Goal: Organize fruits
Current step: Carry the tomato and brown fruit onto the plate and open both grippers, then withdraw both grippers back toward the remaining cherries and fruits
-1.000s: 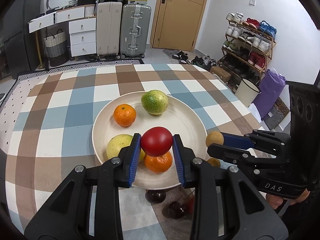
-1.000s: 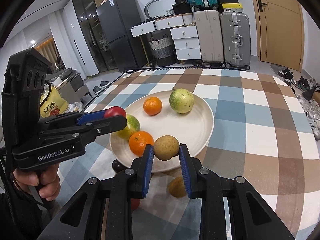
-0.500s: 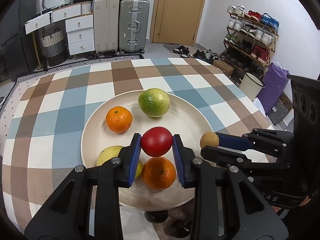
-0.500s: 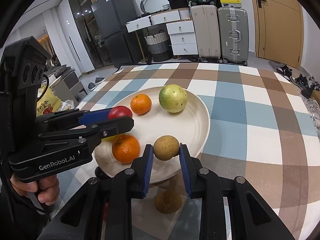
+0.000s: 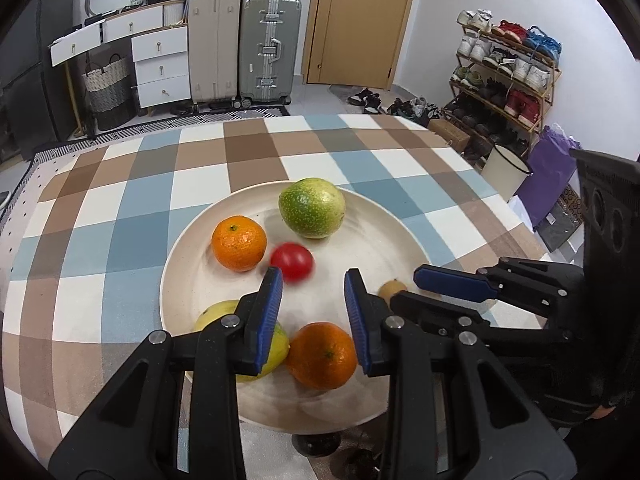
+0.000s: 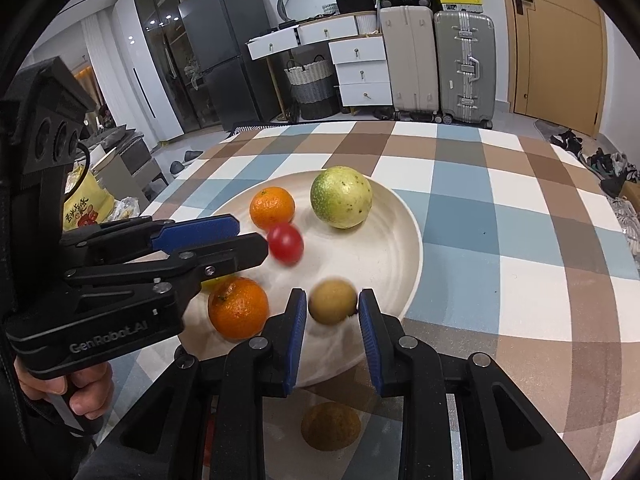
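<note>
Tongs first: my right gripper (image 6: pixel 332 295) seems to pinch the brown fruit (image 6: pixel 333 302) low over the near part of the plate (image 5: pixel 168 280), though blur hides the contact. It should part its pads only once the fruit touches, clear of the orange (image 6: pixel 238 308) beside it. My left gripper (image 5: pixel 313 276) stands spread and empty. Both slope down side by side. Beyond the left tips, the blurred red fruit (image 5: pixel 292 261) lies mid-plate.

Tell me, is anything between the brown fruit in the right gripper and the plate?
Nothing visible. The brown fruit hangs over bare plate; the orange lies off to its left.
</note>
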Demonstrator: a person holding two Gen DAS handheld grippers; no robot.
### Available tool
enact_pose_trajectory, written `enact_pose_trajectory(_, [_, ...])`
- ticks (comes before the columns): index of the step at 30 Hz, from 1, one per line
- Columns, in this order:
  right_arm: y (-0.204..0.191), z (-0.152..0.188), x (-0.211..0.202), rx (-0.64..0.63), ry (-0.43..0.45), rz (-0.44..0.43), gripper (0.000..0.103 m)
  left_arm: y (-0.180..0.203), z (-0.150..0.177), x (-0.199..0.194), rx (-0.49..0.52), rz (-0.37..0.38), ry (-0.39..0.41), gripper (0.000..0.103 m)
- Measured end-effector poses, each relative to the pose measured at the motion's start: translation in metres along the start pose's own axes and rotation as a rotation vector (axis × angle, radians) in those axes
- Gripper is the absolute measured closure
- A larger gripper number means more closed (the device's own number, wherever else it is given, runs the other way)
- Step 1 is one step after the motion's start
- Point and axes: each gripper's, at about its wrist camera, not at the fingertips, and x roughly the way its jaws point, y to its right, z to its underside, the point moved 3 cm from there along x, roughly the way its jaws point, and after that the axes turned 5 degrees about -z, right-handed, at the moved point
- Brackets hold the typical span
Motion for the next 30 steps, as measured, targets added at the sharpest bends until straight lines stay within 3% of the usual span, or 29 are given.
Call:
enact_pose_trajectory(3, [-0.001,0.001,-0.007,-0.002,0.01,0.001,0.067,0.001,0.001,-0.008,0.011,-0.009,0.011,0.074])
enact_pose_trajectory(5, [-0.001,0.003,-0.016,-0.002,0.027,0.008,0.052,0.001,0.002,-0.014,0.013,-0.019,0.018,0.072])
enact_pose_trajectory(6, [-0.001,0.004,-0.019,0.001,0.031,0.004,0.05,0.0,0.003,-0.018,0.013,-0.029,0.022,0.067])
enact_pose_trajectory(8, [0.0,0.008,-0.026,0.01,0.02,-0.013,0.027,-0.001,0.007,-0.027,0.013,-0.054,0.033,0.06])
enact_pose_trajectory(9, [0.0,0.01,-0.028,0.013,0.012,-0.022,0.021,-0.002,0.01,-0.033,0.01,-0.06,0.04,0.055])
enact_pose_trajectory(14, [-0.002,0.019,-0.043,0.018,0.003,-0.029,0.006,-0.007,0.023,-0.054,-0.011,-0.079,0.053,0.032])
enact_pose_trajectory(16, [-0.003,0.022,-0.049,0.009,0.007,0.0,0.004,-0.01,0.029,-0.062,-0.025,-0.083,0.046,0.02])
enact_pose_trajectory(21, [-0.004,0.031,-0.06,0.015,0.0,0.01,0.001,-0.014,0.042,-0.078,-0.044,-0.108,0.043,0.016])
enact_pose_trajectory(25, [-0.007,0.038,-0.066,0.001,-0.001,0.025,0.001,-0.018,0.056,-0.088,-0.066,-0.119,0.041,0.001])
enact_pose_trajectory(30, [-0.005,0.049,-0.065,0.008,-0.022,0.028,0.001,-0.021,0.073,-0.095,-0.091,-0.119,0.026,0.001])
